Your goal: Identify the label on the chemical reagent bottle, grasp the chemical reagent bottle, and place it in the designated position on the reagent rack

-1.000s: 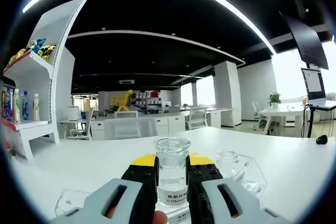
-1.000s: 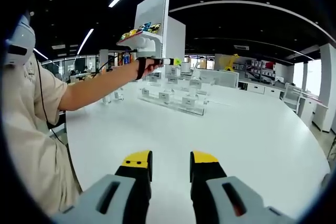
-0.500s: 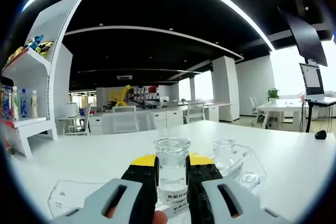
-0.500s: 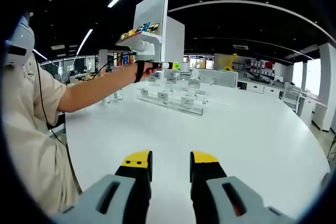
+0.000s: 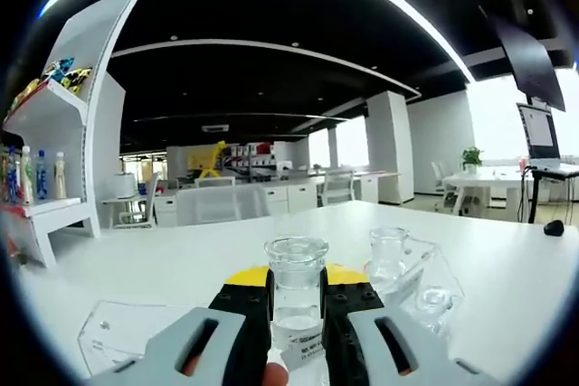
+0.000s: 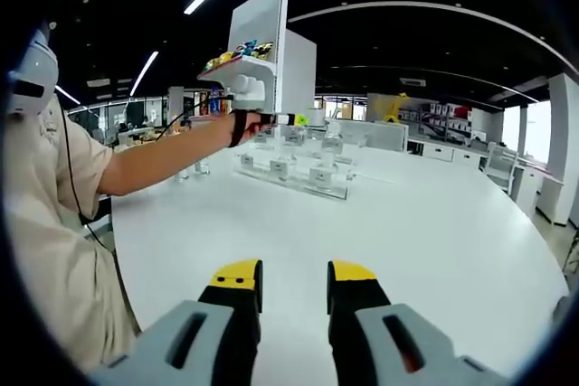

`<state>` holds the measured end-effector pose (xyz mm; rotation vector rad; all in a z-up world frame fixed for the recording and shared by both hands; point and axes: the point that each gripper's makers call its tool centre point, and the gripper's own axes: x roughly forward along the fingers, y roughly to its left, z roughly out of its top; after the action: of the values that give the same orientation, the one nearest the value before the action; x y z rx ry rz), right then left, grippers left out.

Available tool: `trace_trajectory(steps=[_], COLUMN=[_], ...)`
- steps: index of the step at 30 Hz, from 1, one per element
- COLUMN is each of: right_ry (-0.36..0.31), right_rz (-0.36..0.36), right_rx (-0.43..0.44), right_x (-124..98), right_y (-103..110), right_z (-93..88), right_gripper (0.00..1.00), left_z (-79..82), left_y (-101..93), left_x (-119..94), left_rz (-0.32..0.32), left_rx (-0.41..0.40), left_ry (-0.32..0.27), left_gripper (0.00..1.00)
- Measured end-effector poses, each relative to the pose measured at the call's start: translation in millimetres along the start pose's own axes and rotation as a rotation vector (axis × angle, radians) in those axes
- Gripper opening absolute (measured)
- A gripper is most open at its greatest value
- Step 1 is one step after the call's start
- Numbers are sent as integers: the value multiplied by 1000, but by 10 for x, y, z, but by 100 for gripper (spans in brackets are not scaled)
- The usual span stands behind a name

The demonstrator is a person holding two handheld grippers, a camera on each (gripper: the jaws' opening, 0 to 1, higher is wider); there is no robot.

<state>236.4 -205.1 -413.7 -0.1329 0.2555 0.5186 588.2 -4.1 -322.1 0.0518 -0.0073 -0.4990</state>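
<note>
Bottle sits clamped in our left gripper above the tabletop; our right gripper holds nothing, jaws narrowly parted.

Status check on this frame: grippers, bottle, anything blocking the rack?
Left gripper shut on reagent bottle, held upright above the table. Right gripper open, empty, low over table. Clear rack ahead, other bottles standing in it; nothing blocking.
</note>
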Motion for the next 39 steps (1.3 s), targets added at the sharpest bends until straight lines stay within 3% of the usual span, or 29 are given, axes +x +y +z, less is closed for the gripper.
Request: trace_trajectory(steps=[18,26,33,39], right_ry=[-5,-9,-8,-16], right_rz=[-1,1,0,5], right_rx=[1,1,0,-2], right_x=[2,-7,-12,-23], right_y=[8,11,8,26], right_z=[16,18,23,45], right_gripper=[28,28,28,28], left_z=[-58,-169,-131,-2], left_y=[-24,-61,-89,-111], left_x=[-45,-54,-74,-120], left_rz=[6,2,-2,-9], left_rx=[5,4,14,33], left_ry=[24,49,42,15], left_gripper=[21,22,24,28])
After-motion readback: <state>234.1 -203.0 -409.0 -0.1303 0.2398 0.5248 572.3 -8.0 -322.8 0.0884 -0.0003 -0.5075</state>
